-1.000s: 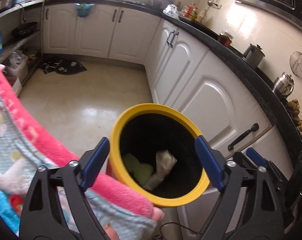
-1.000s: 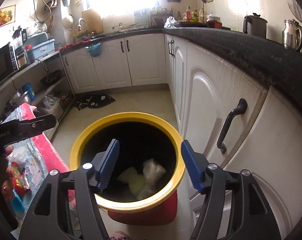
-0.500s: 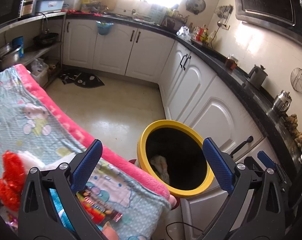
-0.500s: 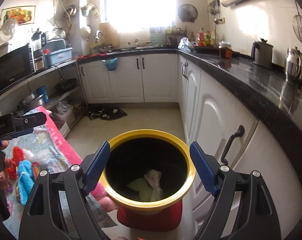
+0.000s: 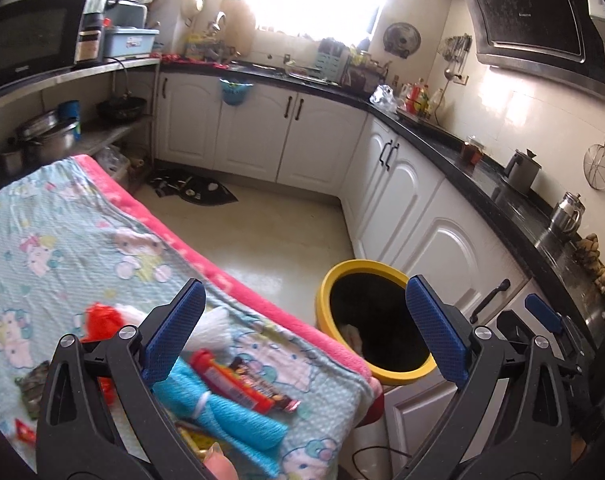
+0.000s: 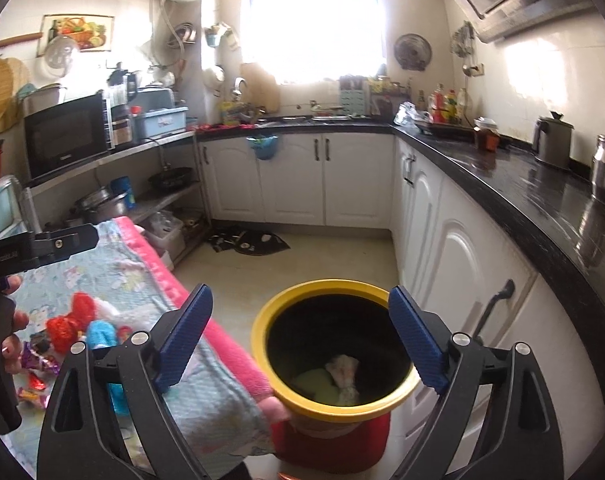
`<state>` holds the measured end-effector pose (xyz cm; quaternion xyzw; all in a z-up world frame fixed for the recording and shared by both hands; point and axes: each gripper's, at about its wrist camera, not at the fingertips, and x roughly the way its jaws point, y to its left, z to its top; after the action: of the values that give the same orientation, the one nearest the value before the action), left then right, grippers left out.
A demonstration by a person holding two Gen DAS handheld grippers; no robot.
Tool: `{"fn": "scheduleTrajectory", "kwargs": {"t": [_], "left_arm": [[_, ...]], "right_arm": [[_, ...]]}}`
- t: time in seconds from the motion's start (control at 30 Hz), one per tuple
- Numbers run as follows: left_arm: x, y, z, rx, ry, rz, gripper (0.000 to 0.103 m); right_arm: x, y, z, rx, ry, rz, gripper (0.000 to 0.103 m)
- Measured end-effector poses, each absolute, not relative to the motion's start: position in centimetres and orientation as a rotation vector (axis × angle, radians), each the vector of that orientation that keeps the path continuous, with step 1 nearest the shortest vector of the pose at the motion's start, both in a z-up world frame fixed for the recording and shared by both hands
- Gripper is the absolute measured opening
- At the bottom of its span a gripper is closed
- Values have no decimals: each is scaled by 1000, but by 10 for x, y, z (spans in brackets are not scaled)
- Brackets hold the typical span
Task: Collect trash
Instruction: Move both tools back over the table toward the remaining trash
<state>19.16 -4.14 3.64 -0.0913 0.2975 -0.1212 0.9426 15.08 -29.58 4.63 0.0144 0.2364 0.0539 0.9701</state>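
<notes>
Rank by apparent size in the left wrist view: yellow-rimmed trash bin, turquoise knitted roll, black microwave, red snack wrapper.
1. yellow-rimmed trash bin
2. turquoise knitted roll and black microwave: look alike in size; the roll is far nearer, so unranked
3. red snack wrapper

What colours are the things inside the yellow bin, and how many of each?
Green lump: 1
White wrapper: 1
Total in the bin: 2
</notes>
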Motion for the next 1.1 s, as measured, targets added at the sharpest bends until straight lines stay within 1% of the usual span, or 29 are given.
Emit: {"fn": "scheduleTrajectory", "kwargs": {"t": [0.47,1.1], "left_arm": [[156,7,42,-175,571,-139,92],[119,89,32,-203,587,34,92]], "right_arm": [[131,-234,52,-22,472,277,89],[114,-167,27,-112,534,447,89]]}}
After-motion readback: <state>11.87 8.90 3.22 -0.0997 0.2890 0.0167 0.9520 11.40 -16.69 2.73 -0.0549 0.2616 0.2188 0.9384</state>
